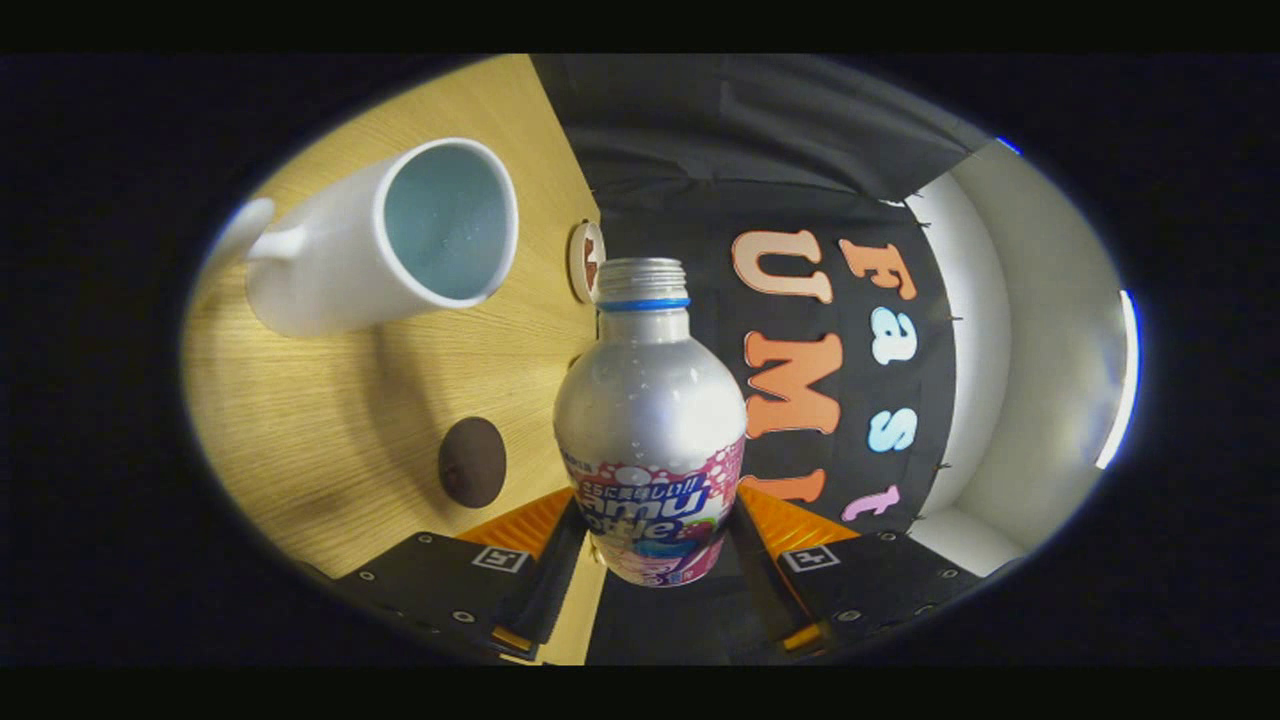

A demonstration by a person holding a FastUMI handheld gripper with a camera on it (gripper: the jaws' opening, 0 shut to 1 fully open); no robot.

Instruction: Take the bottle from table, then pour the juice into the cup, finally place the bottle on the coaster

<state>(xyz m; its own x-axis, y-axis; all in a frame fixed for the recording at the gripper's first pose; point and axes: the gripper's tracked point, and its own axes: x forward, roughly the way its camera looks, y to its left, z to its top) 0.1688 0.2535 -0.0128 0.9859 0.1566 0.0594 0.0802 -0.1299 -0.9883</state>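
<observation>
Hand-held gripper (pixel 655 540) clamped on uncapped bottle (pixel 650 430), tilted toward white cup (pixel 385 240) at left; spill risk onto bench (pixel 330 420) if mouth misses rim.

Bottle (pixel 650 400): printed wrap label (pixel 660 500) on the lower body, with lettering in two scripts, part-covered where the gripper (pixel 655 540) clamps it from both sides. Square black-and-white marker (pixel 500 558) on one finger, a second marker (pixel 811 557) on the other. No numbers legible.
</observation>
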